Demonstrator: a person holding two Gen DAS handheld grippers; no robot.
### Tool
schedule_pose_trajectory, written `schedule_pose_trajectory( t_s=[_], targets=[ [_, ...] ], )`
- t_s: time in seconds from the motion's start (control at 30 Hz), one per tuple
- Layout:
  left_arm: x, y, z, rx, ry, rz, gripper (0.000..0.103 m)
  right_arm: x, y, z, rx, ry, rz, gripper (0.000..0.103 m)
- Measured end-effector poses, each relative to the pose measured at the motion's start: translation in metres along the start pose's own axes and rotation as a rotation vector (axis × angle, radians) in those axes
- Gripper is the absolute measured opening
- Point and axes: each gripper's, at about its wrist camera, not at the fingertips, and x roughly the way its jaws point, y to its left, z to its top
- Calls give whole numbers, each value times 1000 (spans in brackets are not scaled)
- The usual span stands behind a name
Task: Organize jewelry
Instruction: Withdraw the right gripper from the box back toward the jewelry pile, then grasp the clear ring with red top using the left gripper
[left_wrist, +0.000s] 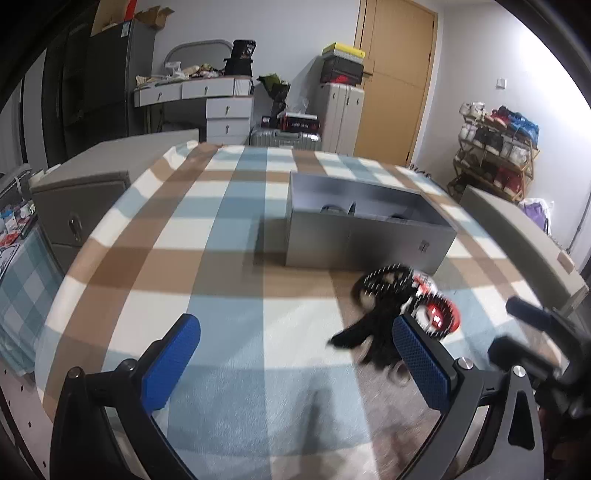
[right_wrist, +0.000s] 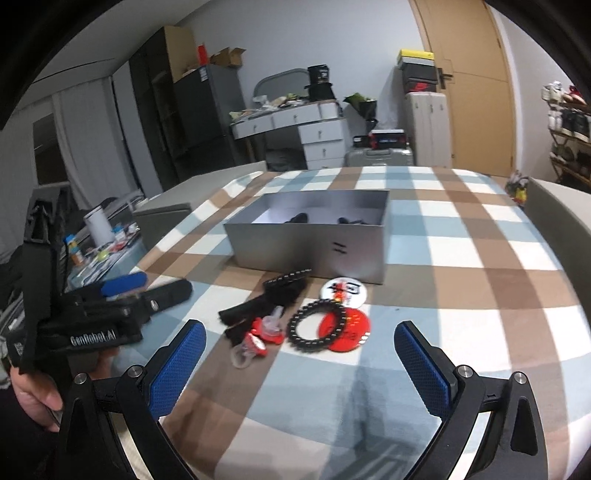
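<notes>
At the bottom of the right wrist view, the right gripper (right_wrist: 299, 354) is seen spread apart and empty. Just beyond it, at frame centre, the black beaded ring bracelet (right_wrist: 317, 326) lies flat, nearer this gripper than the left gripper (left_wrist: 295, 354), likewise spread and empty. Farther up stands the open grey rectangular box (right_wrist: 310, 247).

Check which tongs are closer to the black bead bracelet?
Left. Left tongs sit beside the jewelry pile, one finger overlapping it. Right tongs hang back, with the bead bracelet ahead between its fingers.
</notes>
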Motion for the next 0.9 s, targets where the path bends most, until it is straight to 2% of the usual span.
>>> schedule_pose_trajectory(
  t_s=[0.3, 0.37, 0.43, 0.57, 0.63, 0.77, 0.9],
  targets=[
    [-6, 17, -10, -36, 30, 28, 102, 25, 7, 9, 22, 48, 96, 95],
    [-4, 19, -12, -41, 32, 32, 102, 30, 8, 11, 29, 54, 106, 90],
    [-3, 20, -13, -41, 36, 31, 102, 35, 10, 12, 26, 68, 112, 79],
    [-3, 20, -15, -39, 40, 27, 102, 43, 13, 11, 31, 90, 117, 71],
    [-3, 20, -16, -36, 49, 18, 102, 47, 12, 10, 45, 112, 128, 56],
    [-3, 18, -15, -29, 52, -1, 102, 51, 12, 8, 54, 127, 115, 49],
    [-5, 15, -16, -20, 51, -11, 102, 53, 11, 8, 51, 138, 100, 34]
  ],
)
